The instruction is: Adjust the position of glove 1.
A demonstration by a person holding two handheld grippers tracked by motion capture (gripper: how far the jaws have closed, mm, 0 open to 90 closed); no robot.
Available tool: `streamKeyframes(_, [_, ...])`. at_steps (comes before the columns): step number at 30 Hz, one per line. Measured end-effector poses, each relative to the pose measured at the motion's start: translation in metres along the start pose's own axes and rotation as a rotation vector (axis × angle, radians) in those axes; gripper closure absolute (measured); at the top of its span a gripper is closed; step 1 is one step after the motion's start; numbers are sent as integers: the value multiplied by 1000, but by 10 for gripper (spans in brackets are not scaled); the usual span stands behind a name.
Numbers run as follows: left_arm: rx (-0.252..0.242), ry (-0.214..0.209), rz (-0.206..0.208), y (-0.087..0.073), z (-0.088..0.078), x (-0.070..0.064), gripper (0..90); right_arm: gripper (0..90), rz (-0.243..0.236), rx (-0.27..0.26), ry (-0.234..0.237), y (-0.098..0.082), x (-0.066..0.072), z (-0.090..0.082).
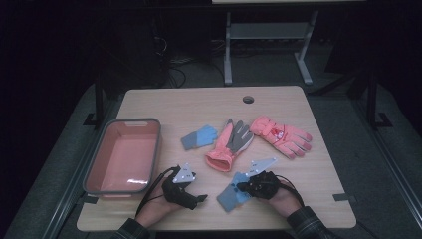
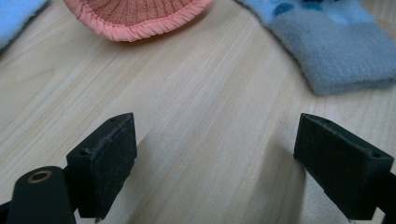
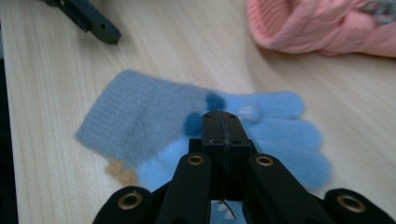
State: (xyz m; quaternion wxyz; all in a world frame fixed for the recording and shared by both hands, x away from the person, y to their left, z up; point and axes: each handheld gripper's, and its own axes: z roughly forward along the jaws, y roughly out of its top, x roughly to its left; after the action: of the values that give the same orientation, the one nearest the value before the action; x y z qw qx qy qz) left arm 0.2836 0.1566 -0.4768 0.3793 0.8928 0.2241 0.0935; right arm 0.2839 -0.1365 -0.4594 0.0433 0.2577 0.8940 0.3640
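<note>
High view: the blue glove [image 1: 232,191] lies at the near edge of the table [image 1: 278,102], under the right gripper [image 1: 244,187]. The pink bin [image 1: 123,155] at left holds nothing. A second blue glove [image 1: 198,136] and two pink gloves [image 1: 230,145] lie farther off.

Left gripper view: the left gripper [image 2: 212,163] points low across bare wood, jaws wide apart, holding nothing.

Right gripper view: jaws pressed together over the glove's palm; whether fabric is pinched cannot be told.

My claw [image 3: 223,122] is black with brass rivets. The glove [image 3: 187,126] under it is light blue with a grey cuff and dark blue dots. Beyond lie pink-orange gloves [image 1: 281,135], one with a grey palm [image 1: 241,137]. The tub [image 1: 124,154] is pink, rimmed grey.
</note>
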Motion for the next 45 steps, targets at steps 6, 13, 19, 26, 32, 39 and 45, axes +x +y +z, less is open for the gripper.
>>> streamKeyframes(6, [-3,1,1,0,0,0,124,899,32,-49,-19,-3,-8,-14])
streamKeyframes(13, [-1,0,4,0,0,0,123,807,82,-94,-88,-19,-32,-34])
streamKeyframes(19, [-1,1,4,0,0,0,123,736,109,-107,-136,-31,-48,-44])
streamKeyframes(26, [-2,0,4,0,0,0,123,533,146,-107,-224,-47,-68,-45])
streamKeyframes(32, [12,4,-10,3,1,0,126,323,195,-91,-319,-51,-78,-35])
streamKeyframes(39, [42,-33,-57,10,0,1,130,177,239,-105,-335,-54,-84,-32])
streamKeyframes(45, [59,-52,-82,21,-8,1,130,135,236,-94,-330,-54,-85,-31])
